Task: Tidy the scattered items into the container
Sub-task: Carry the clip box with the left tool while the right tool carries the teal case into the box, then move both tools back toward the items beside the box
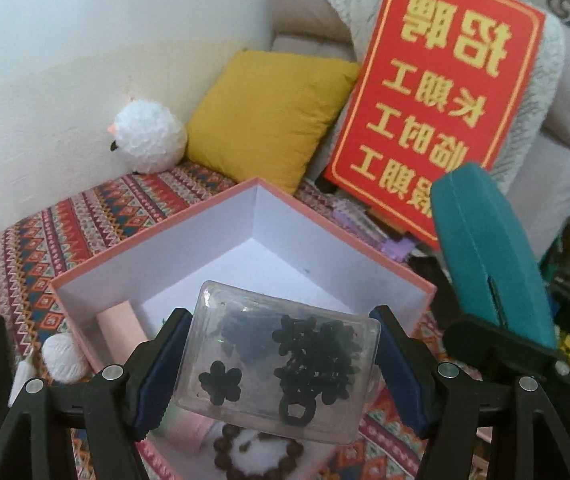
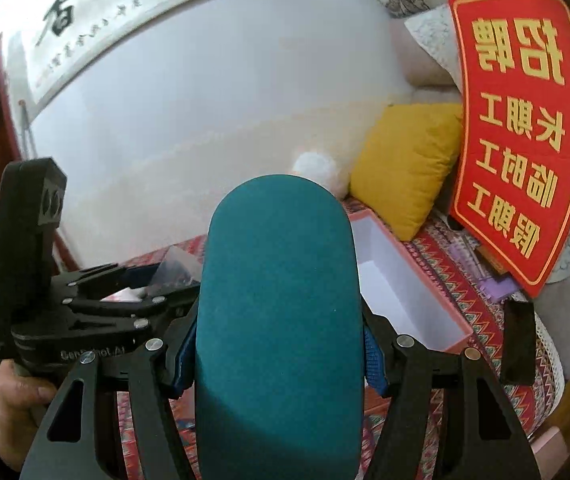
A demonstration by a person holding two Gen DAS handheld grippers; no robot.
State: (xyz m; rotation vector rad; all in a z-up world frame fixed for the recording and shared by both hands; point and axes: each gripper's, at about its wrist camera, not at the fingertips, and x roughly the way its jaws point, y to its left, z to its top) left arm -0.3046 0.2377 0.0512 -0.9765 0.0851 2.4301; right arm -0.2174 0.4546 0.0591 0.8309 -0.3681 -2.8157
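My left gripper (image 1: 279,364) is shut on a clear plastic case (image 1: 281,360) of black flower-shaped pieces, held above the near part of the pink box (image 1: 373,248) with the white inside. In the box lie a pink roll (image 1: 123,322) and a brown bead bracelet (image 1: 225,452). My right gripper (image 2: 279,356) is shut on a teal oval case (image 2: 277,320), which stands upright and hides much of the box (image 2: 401,292). The teal case (image 1: 493,256) shows to the right of the box in the left wrist view. The left gripper (image 2: 133,292) appears at the left of the right wrist view.
The box sits on a patterned cloth (image 1: 45,232). A white ball of yarn (image 1: 65,358) lies by the box's left side. Behind stand a yellow cushion (image 1: 269,116), a white plush ball (image 1: 147,136), a red sign (image 1: 437,96) and purple items (image 1: 369,224). A hand (image 2: 17,400) holds the left gripper.
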